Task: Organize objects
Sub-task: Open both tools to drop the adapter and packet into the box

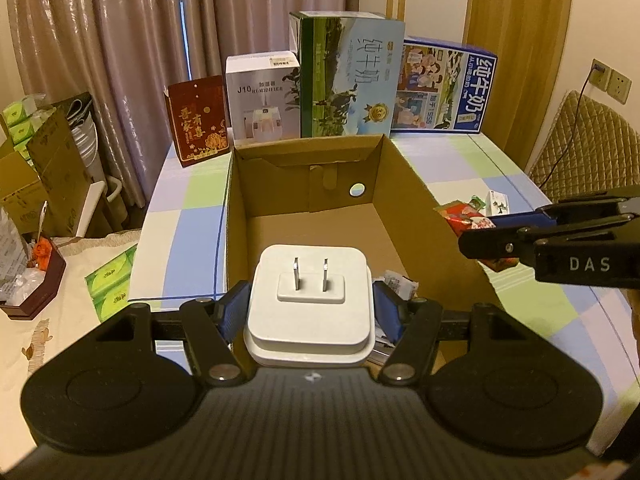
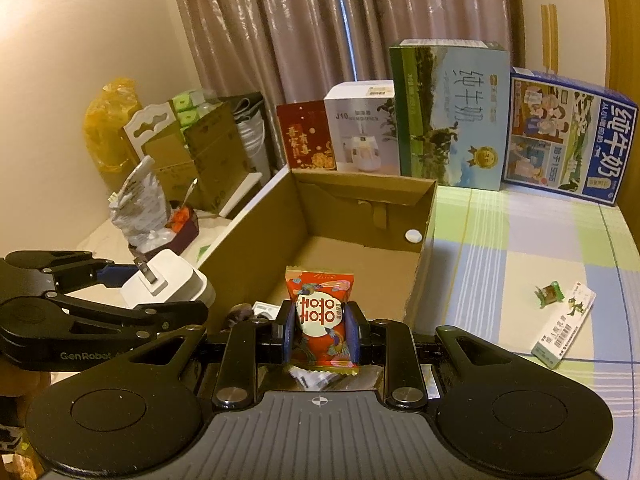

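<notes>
Left fingers (image 1: pixel 310 310) clamp white charger (image 1: pixel 310 304); right fingers (image 2: pixel 320 330) pinch red candy packet (image 2: pixel 322 316) over cardboard box (image 1: pixel 400 216)

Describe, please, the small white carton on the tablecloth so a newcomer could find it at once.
Start at the open cardboard box on the checked tablecloth. To its right lie two small items: the white carton is the long flat one with green print, lying beside a smaller crumpled green wrapper.

Ahead of you, pinkish-brown curtains (image 1: pixel 120 40) hang closed, daylight showing through the gap. Cream wall (image 2: pixel 80 20) to your left. A checked tablecloth (image 2: pixel 540 240) covers the table; a quilted chair back (image 1: pixel 584 144) and wall sockets (image 1: pixel 610 80) sit at right.
</notes>
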Demonstrator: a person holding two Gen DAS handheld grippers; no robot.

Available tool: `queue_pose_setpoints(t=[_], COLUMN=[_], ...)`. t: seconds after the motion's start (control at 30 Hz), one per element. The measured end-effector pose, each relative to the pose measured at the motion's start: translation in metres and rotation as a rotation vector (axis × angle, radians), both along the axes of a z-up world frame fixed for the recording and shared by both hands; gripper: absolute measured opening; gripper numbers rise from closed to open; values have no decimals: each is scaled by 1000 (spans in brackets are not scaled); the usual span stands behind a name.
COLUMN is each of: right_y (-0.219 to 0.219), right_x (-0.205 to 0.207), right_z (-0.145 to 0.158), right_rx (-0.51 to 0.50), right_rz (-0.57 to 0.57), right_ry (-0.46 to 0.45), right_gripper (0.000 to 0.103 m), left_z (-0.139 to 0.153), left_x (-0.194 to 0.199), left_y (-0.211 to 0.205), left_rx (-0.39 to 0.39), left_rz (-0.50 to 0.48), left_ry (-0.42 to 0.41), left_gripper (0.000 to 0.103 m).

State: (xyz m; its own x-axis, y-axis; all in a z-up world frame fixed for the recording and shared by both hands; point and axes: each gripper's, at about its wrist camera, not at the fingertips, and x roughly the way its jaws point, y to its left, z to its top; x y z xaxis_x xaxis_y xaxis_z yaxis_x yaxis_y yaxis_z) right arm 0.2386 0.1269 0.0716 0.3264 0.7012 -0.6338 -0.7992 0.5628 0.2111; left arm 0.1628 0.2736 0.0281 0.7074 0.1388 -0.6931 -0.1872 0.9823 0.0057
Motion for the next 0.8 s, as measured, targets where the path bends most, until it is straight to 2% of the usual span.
queue_pose_setpoints(t=[0.4, 0.47, 0.5, 0.8], right_y=[10, 11, 11, 13], right_x=[31, 35, 37, 39], right_z=[-18, -21, -23, -27], right_rx=[3, 6, 9, 14], right_rz=[-31, -35, -36, -33], right_ry=[32, 40, 47, 53], right_gripper=[23, 23, 23, 23], left_z=[-21, -26, -27, -26], left_x=[45, 53, 55, 48], left_y=[16, 19, 21, 33], left_rx=[4, -3, -2, -16], left_rz=[-13, -12, -4, 39], left_ry=[15, 16, 11, -11], left_gripper=[61, 66, 74, 74])
